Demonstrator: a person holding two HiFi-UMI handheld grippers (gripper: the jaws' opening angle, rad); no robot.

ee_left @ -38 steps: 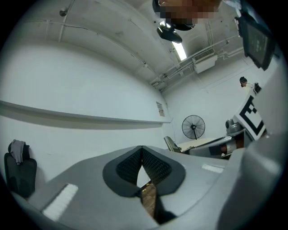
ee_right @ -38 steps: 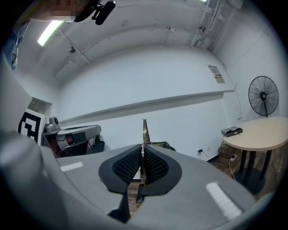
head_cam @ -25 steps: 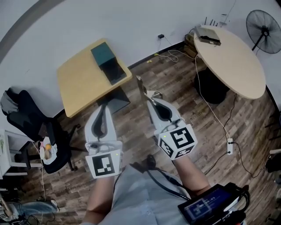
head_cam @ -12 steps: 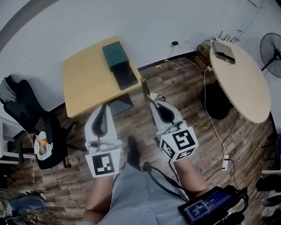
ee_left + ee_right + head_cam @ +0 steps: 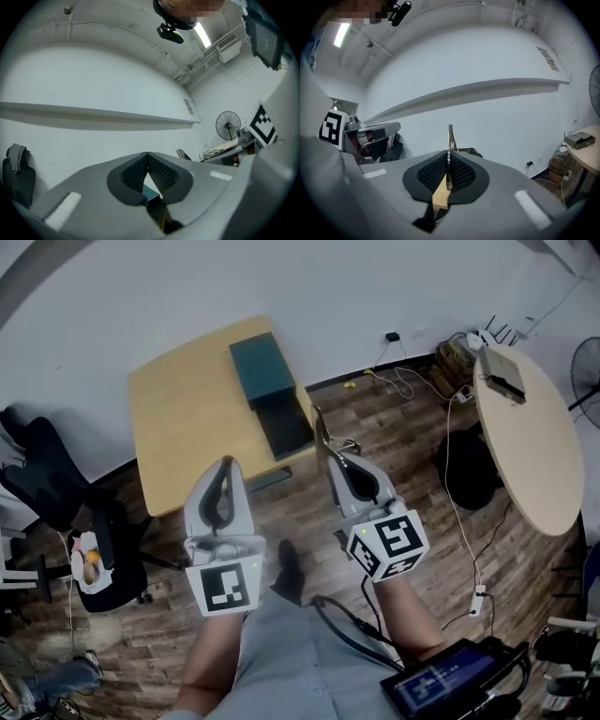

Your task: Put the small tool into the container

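A dark teal box-shaped container (image 5: 263,369), with a darker flat part (image 5: 287,424) in front of it, lies on the right side of a square wooden table (image 5: 183,423). My right gripper (image 5: 334,454) is shut on the small tool (image 5: 321,429), a thin metal strip that sticks out past the fingertips toward the table's near right corner. In the right gripper view the tool (image 5: 450,137) stands upright between the closed pads. My left gripper (image 5: 225,467) hovers just off the table's front edge, shut and empty; in the left gripper view its fingertips (image 5: 147,154) meet.
A round wooden table (image 5: 534,456) with a small device (image 5: 507,386) stands at the right, a black base (image 5: 467,470) beneath it. Cables (image 5: 412,381) and a power strip (image 5: 479,602) lie on the wood floor. A black office chair (image 5: 66,493) is at the left.
Both grippers have come nearer to the square table, which sits lower and closer in the head view. The right gripper keeps hold of the tool; the left stays shut.
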